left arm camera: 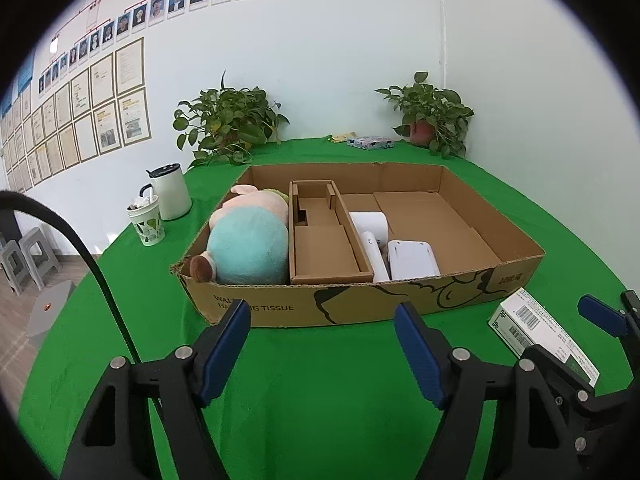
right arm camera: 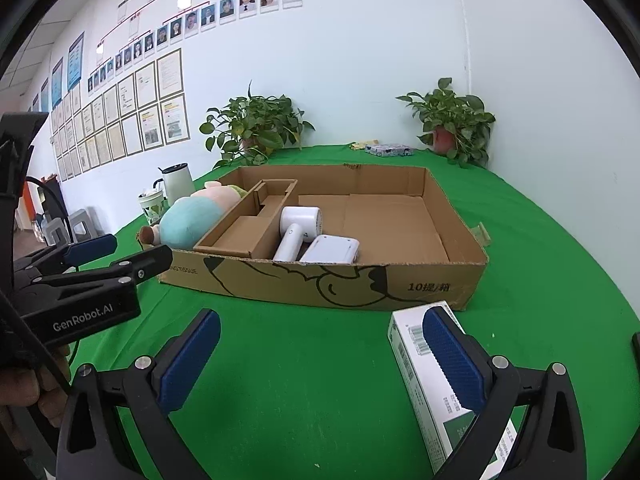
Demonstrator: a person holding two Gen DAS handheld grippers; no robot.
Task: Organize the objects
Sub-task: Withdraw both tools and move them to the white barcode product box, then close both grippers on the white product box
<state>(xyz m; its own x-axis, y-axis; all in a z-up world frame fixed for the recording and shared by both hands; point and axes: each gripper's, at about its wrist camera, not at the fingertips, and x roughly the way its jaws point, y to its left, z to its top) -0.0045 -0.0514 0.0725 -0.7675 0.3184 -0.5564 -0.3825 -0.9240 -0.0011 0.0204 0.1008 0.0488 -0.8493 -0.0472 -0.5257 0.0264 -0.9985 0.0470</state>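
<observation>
A sorting job is sitting most of the way done on a green-covered surface (left arm camera: 320, 400), where a shallow cardboard box (left arm camera: 400, 300) is already holding three things: a plush toy (left arm camera: 248, 240) filling the compartment at the box's 9 o'clock side, a white handheld appliance (right arm camera: 296, 228) lying just beside a cardboard insert (left arm camera: 320, 248) near the middle, and a white flat device (right arm camera: 332, 250) touching that appliance at the box's near wall. The box's floor toward 3 o'clock is lying bare. One item appears to be waiting outside: a white carton with barcodes (right arm camera: 436, 384), resting on the cloth just in front of the box's near right corner, at about 5 o'clock from the box. The right gripper (right arm camera: 316, 364) is hovering with its jaws spread wide and nothing between them, its outer finger overlapping the carton in the right wrist view, though contact cannot be told. The left gripper (left arm camera: 322, 344) is standing partly open and empty over bare cloth at 6 o'clock from the box. A mug (left arm camera: 148, 224) and a white kettle (left arm camera: 172, 192) are standing well apart from the box at 10 o'clock, beside potted plants (left arm camera: 228, 120); whether they belong to the job is not evident.
</observation>
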